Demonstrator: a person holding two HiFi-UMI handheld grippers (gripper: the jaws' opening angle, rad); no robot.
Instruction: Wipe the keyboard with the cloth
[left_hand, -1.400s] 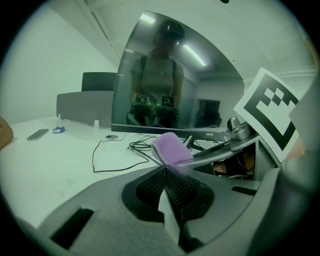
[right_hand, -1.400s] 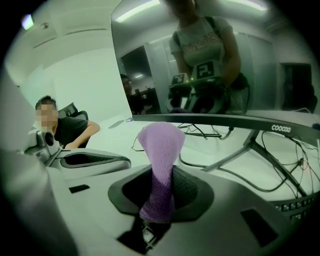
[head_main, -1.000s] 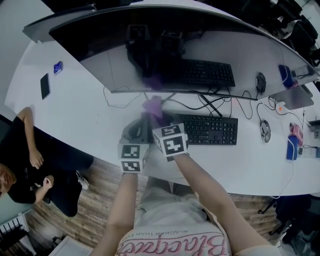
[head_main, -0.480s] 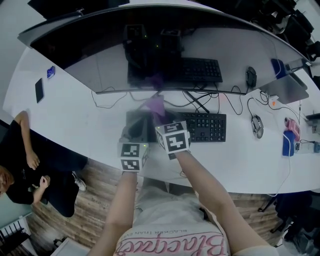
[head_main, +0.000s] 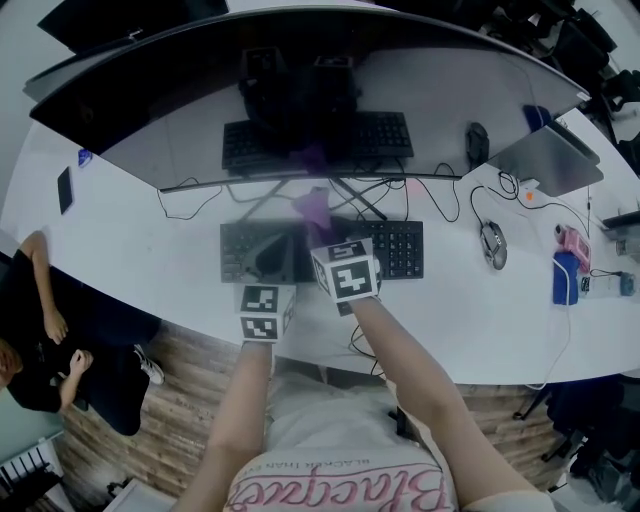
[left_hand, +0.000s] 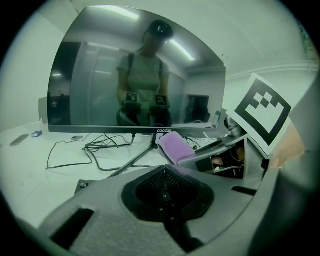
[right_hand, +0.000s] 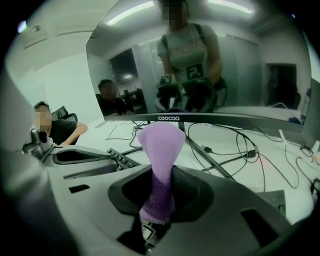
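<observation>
The right gripper (right_hand: 158, 197) has its 2 jaws clamped on the purple cloth (right_hand: 160, 150), which sticks out forward past the tips as a bunched tuft. In the head view the cloth (head_main: 312, 206) sits over the far edge of the black keyboard (head_main: 400, 250), near its middle, below the curved monitor (head_main: 300, 100); whether it touches the keys cannot be told. The left gripper (left_hand: 164, 171) is over the keyboard's left half, jaws drawn together with nothing between them.
</observation>
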